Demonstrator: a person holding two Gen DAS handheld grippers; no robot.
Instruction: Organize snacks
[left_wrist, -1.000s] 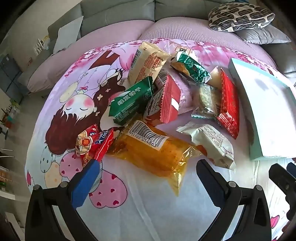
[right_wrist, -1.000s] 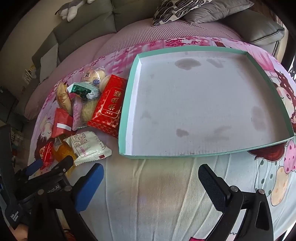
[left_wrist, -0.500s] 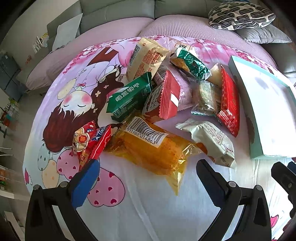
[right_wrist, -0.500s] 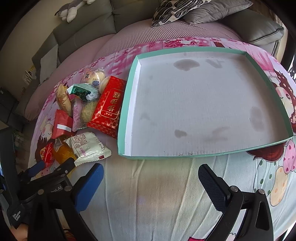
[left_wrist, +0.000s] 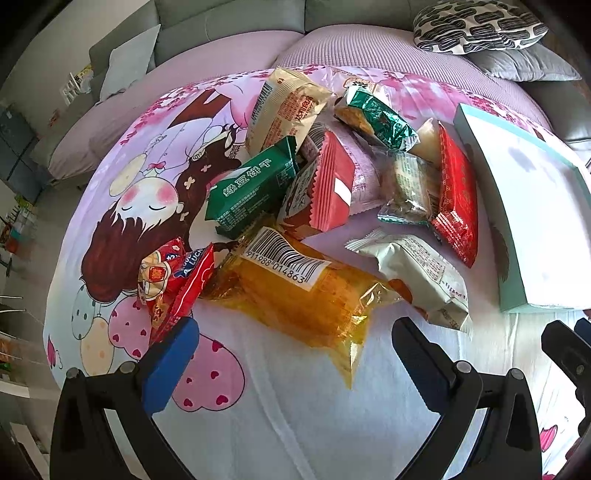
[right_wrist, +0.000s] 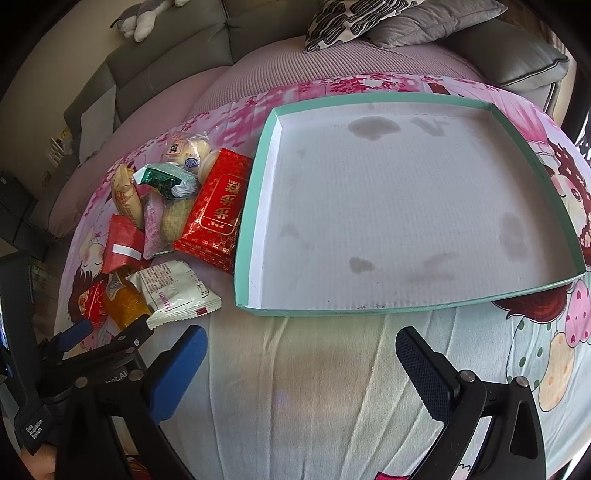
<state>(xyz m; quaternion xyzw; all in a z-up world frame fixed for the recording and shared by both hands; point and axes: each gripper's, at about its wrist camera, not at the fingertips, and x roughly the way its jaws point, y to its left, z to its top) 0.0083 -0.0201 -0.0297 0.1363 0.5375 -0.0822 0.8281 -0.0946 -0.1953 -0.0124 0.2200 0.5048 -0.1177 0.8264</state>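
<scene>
A heap of wrapped snacks lies on a cartoon-print cloth. In the left wrist view I see an orange packet with a barcode (left_wrist: 299, 291), a green packet (left_wrist: 251, 192), a pale packet (left_wrist: 424, 277), a flat red packet (left_wrist: 454, 192) and small red candies (left_wrist: 173, 277). My left gripper (left_wrist: 295, 339) is open, its fingers just short of the orange packet. A shallow teal-rimmed tray (right_wrist: 255, 184) with a white bottom holds nothing. My right gripper (right_wrist: 301, 354) is open and empty, just in front of the tray's near rim. The left gripper also shows in the right wrist view (right_wrist: 107, 332).
The cloth (right_wrist: 314, 387) covers a round padded surface. A grey sofa with cushions (left_wrist: 476, 26) runs behind it. The red packet (right_wrist: 218, 210) lies against the tray's left rim. The tray also shows in the left wrist view (left_wrist: 484, 177).
The left gripper has moved slightly forward toward the orange packet. The right view has barely shifted. Both grippers stay open.
</scene>
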